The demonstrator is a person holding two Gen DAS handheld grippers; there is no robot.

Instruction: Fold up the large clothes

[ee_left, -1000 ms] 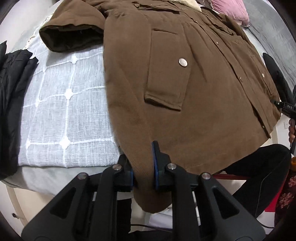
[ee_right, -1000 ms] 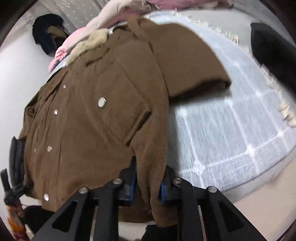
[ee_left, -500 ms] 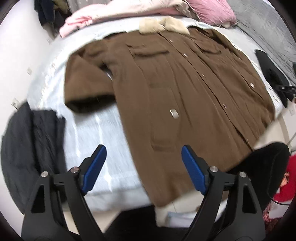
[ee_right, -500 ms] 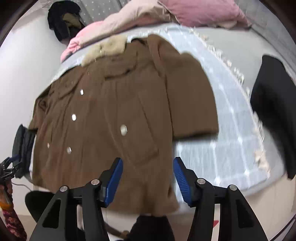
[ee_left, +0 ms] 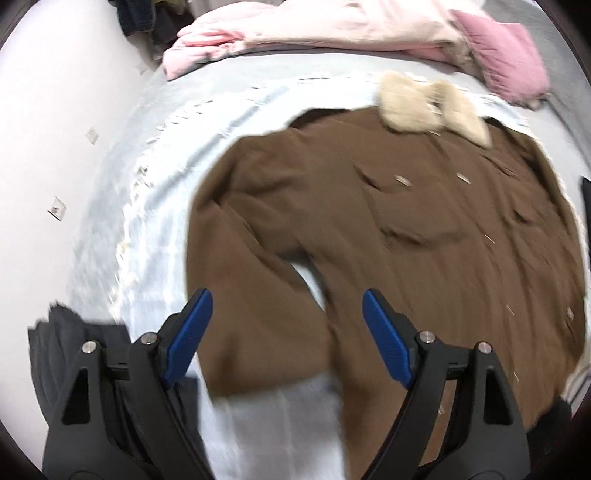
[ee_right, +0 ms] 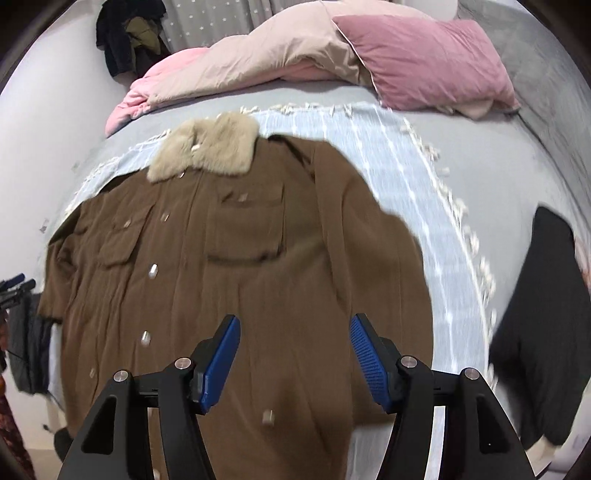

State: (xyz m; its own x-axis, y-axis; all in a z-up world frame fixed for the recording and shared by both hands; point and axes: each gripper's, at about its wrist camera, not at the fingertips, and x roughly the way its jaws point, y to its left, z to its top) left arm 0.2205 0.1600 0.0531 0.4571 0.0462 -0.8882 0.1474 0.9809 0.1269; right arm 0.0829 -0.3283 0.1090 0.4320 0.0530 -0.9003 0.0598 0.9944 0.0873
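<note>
A brown coat (ee_left: 424, 258) with a beige fur collar (ee_left: 432, 107) lies spread front-up on a pale blue throw (ee_left: 155, 229) on the bed. Its left sleeve (ee_left: 251, 302) lies folded down beside the body. My left gripper (ee_left: 286, 295) hovers open above that sleeve, nothing between its blue pads. In the right wrist view the coat (ee_right: 258, 258) and collar (ee_right: 207, 147) fill the middle. My right gripper (ee_right: 294, 320) hangs above the coat's lower half, its jaws still opening and empty.
A pink duvet (ee_right: 240, 62) and a pink pillow (ee_right: 424, 59) lie at the head of the bed. A black garment (ee_right: 535, 314) lies at the throw's right edge, a dark grey one (ee_left: 51, 350) at its left. Dark clothes (ee_right: 125, 33) hang at the back left.
Both grippers were shut on the coat's bottom hem; they have let go, opened and lifted away. The coat now lies flat and more of the bed shows.
</note>
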